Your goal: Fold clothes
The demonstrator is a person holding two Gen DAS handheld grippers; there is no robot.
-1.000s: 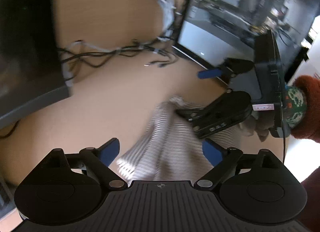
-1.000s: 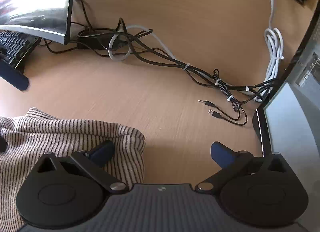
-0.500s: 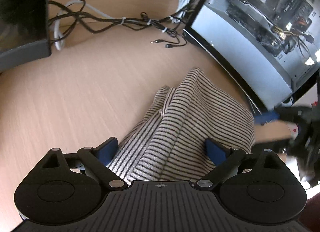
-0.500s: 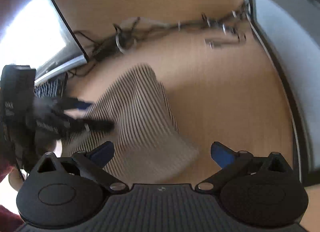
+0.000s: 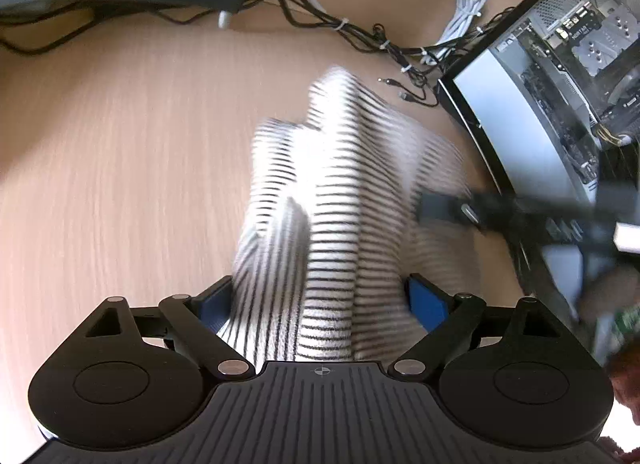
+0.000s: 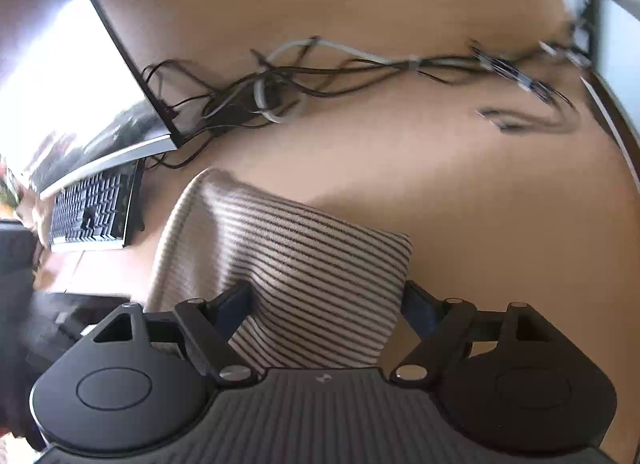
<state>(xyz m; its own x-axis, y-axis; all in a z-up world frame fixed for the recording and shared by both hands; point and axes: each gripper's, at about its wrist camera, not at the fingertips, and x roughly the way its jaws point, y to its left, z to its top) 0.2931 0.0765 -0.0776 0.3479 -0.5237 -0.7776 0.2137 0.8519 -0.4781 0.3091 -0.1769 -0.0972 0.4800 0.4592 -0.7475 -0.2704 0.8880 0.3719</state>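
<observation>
A beige knit garment with thin dark stripes [image 5: 332, 192] lies bunched on the wooden desk [image 5: 120, 152]. My left gripper [image 5: 320, 300] hangs over its near end, blue pads wide apart and closing, with the striped folds between them. In the right wrist view the same garment [image 6: 304, 264] rises as a soft hump. My right gripper [image 6: 324, 304] straddles its near part, jaws also closing around the cloth. The right gripper shows blurred in the left wrist view [image 5: 448, 208], at the garment's right edge.
A tangle of black and white cables [image 6: 280, 92] runs across the far desk. A monitor [image 6: 72, 96] and keyboard [image 6: 92, 212] stand to the left in the right wrist view. An open computer case [image 5: 560, 76] borders the garment's right side.
Both grippers rolled and came down over the garment, which now sits between each pair of pads. The right gripper swung from the garment's far corner to its near end, and its jaws narrowed.
</observation>
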